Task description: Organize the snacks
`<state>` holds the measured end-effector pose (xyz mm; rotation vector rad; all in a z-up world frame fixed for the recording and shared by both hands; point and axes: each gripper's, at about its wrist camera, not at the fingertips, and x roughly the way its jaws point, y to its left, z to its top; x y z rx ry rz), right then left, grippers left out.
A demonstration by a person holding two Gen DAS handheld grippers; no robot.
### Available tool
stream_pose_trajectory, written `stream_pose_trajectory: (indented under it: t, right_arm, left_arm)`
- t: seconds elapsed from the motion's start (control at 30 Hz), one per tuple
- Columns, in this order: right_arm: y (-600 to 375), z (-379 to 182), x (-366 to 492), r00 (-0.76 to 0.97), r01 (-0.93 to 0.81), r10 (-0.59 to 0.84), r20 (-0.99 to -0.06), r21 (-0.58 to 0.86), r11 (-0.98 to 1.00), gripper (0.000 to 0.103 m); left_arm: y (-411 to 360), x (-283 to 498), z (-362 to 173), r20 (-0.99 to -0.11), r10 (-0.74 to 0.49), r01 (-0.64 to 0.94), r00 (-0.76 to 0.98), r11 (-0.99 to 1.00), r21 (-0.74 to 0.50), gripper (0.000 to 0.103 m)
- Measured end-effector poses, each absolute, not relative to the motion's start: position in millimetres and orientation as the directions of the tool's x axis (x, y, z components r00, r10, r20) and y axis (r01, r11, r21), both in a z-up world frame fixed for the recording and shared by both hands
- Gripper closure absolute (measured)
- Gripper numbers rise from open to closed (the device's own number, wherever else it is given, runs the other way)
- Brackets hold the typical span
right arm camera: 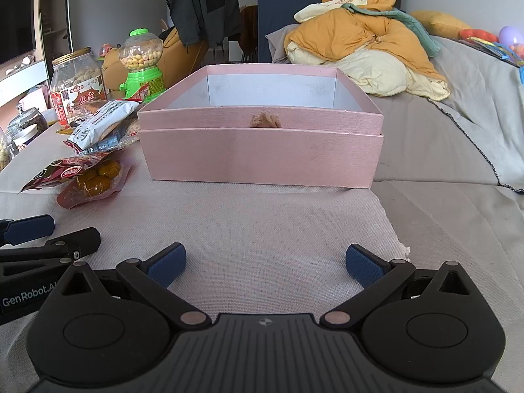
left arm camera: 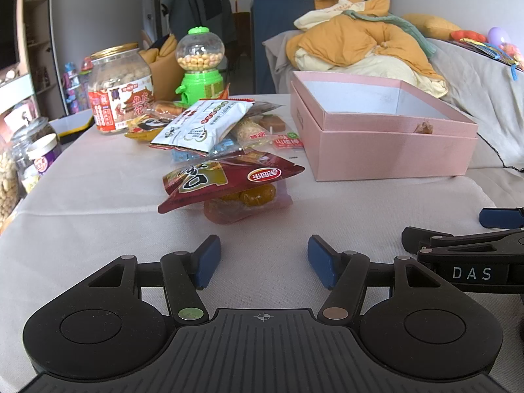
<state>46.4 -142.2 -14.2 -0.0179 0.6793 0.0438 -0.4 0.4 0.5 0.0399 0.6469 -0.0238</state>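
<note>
A heap of snack packets lies on the white cloth: a dark red packet point(left arm camera: 226, 180) nearest me over a clear pack of yellow sweets point(left arm camera: 252, 199), and a white packet point(left arm camera: 204, 124) behind them. To their right stands an open pink box point(left arm camera: 389, 150), seen straight ahead in the right wrist view point(right arm camera: 262, 157), with a small brown tuft on its front rim. My left gripper point(left arm camera: 263, 262) is open, low over bare cloth just short of the red packet. My right gripper point(right arm camera: 263, 265) is open too, empty, in front of the box.
A labelled peanut jar point(left arm camera: 119, 95) and a green candy dispenser point(left arm camera: 199, 65) stand behind the heap. More jars point(left arm camera: 32, 154) sit at the left table edge. A sofa with orange and cream bedding point(left arm camera: 363, 42) lies behind the box. The table's right edge drops off point(right arm camera: 393, 239).
</note>
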Motion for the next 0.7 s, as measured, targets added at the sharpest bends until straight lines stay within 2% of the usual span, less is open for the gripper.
stream_pose_trajectory:
  t: [0.27,0.37,0.5,0.7]
  right_arm:
    - [-142.4,-16.3,47.1,0.775,-0.052,0.042,-0.630,0.004,0.999,0.000]
    - [-144.3,-9.6,53.1,0.730,-0.083,0.071,-0.680,0.015,0.996,0.000]
    - [-146.6,-7.4,61.5,0.683,-0.107,0.082,-0.726,0.012,0.994,0.000]
    - [-147.7,-0.2,69.0,0.625,-0.157,0.102,-0.774,0.003,0.988,0.000]
  left_arm:
    - [-3.2,-3.6,-0.1,-0.602,-0.003,0.037,0.799,0.998,0.044,0.036]
    - [-3.3,-1.5,0.2,-0.599,-0.020,0.064,0.801,0.997,0.052,0.039]
    - [16.1,-12.3,9.7,-0.597,-0.117,0.120,0.793,0.992,-0.036,0.040]
    - [69.0,-34.0,56.3,-0.494,-0.252,0.170,0.832,0.964,-0.205,0.040]
